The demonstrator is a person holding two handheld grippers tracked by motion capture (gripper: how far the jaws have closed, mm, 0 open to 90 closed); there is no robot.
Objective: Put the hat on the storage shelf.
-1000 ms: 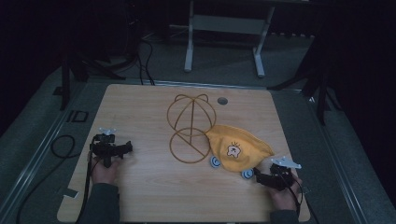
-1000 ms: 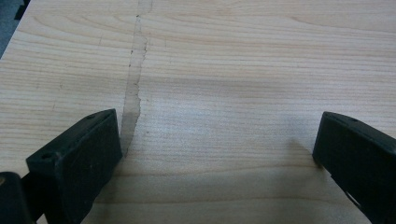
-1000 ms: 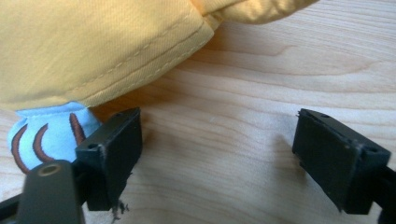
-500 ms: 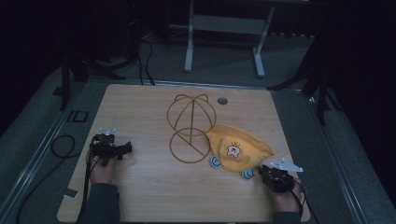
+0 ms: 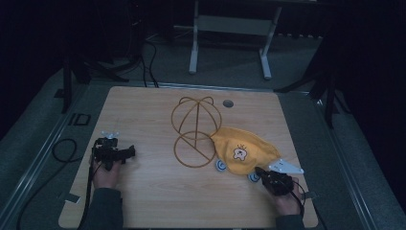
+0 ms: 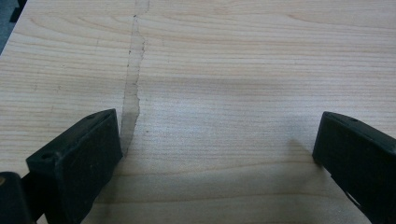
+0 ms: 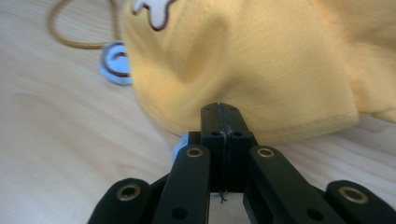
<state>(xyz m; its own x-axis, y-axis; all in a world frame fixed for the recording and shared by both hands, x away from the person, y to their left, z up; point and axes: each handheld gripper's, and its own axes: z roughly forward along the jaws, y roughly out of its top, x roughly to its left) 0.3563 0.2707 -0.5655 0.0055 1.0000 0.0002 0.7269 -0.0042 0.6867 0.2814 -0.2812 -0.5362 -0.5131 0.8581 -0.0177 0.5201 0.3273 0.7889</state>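
The right gripper (image 7: pixel 219 112) has its two black jaws pressed flat together, having just closed, and they pinch the stitched hem of the yellow cap (image 7: pixel 261 60) at its near edge. The cloth is soft cotton, puckered into a fold just above the pinch, with a white and brown cartoon patch (image 7: pixel 152 9) higher up. Just left of the jaws a pale blue round button (image 7: pixel 180 150) peeks from under the hem, and a second one (image 7: pixel 114 63) lies farther up beside the cap.

From the high view, the cap (image 5: pixel 242 149) lies on the right half of the wooden table (image 5: pixel 153 201), its upper left corner touching a thin brown wire stand (image 5: pixel 195 129): a domed frame of hoops above a flat ring resting on the boards. The right gripper (image 5: pixel 262 173) meets the cap at its lower right edge, with a grey three-cornered plate on top.

The left gripper (image 6: pixel 215 154) has its jaws spread wide over bare pale wood, holding nothing; a faint grey smear (image 6: pixel 133 84) runs along the grain between them. It rests near the table's left edge (image 5: pixel 128 152), well apart from the cap. A small dark round hole (image 5: pixel 228 103) sits in the tabletop near the far edge.
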